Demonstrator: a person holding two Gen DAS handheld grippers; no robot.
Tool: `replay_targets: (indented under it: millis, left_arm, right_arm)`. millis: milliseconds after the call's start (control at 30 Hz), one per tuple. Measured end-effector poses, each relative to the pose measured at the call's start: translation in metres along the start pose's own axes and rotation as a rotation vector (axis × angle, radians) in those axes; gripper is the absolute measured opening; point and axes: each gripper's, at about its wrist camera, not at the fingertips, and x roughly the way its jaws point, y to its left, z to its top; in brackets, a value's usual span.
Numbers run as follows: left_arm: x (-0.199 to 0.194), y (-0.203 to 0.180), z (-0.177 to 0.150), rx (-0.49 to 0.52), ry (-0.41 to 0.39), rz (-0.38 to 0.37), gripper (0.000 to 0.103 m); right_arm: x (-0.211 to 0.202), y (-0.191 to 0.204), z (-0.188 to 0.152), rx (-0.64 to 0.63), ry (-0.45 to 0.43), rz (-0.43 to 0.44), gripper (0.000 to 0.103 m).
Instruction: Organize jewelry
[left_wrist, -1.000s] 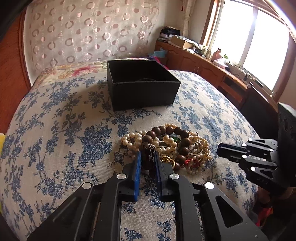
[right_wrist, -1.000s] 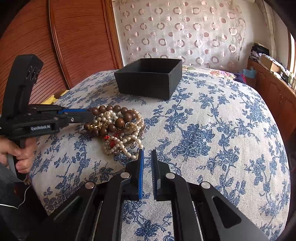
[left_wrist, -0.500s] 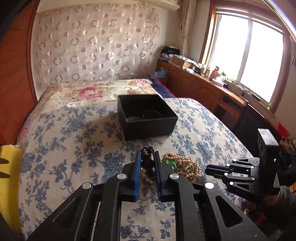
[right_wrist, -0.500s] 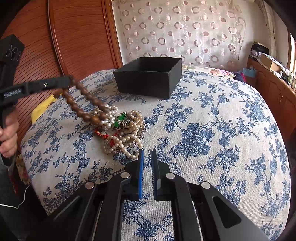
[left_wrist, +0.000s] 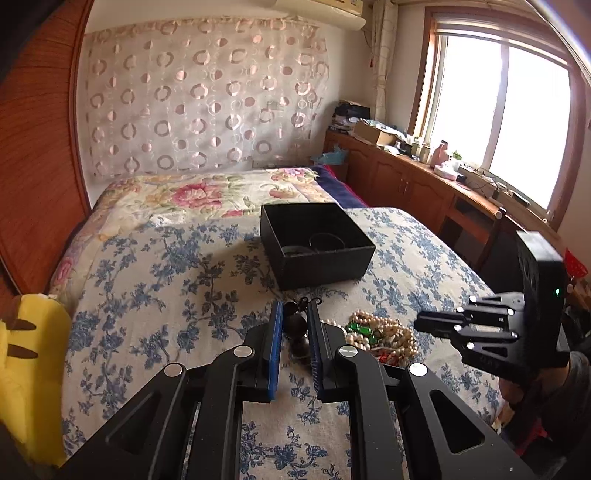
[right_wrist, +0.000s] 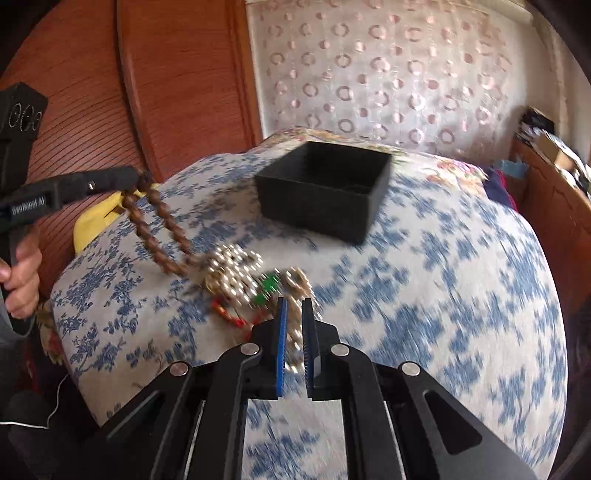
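We've got the left gripper clamped on the brown bead strand, limp, its low end snagged in the pearl pile on the bed, right gripper slightly parted and empty just over the pile, so grip beads, not cord.

black left gripper with blue-padded fingers, silver screws, white lettering.

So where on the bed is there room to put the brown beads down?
Bare floral bedspread lies left of the black box, up to the yellow plush toy. It's crowded right of the left gripper, where the pearl jewelry pile and right gripper sit.
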Motion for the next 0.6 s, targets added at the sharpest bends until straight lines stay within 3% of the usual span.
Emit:
replay_targets:
  millis: [333,600]
  left_arm:
    - [0.027,0.02,-0.036,-0.051,0.102,-0.005,0.013]
    - [0.028,0.024,-0.041,-0.063,0.101,-0.009,0.013]
  right_arm:
    - [0.032,0.01,0.025,-0.032,0.071,0.069,0.009]
    - [0.058,0.007,0.03,-0.03,0.175,0.081,0.012]
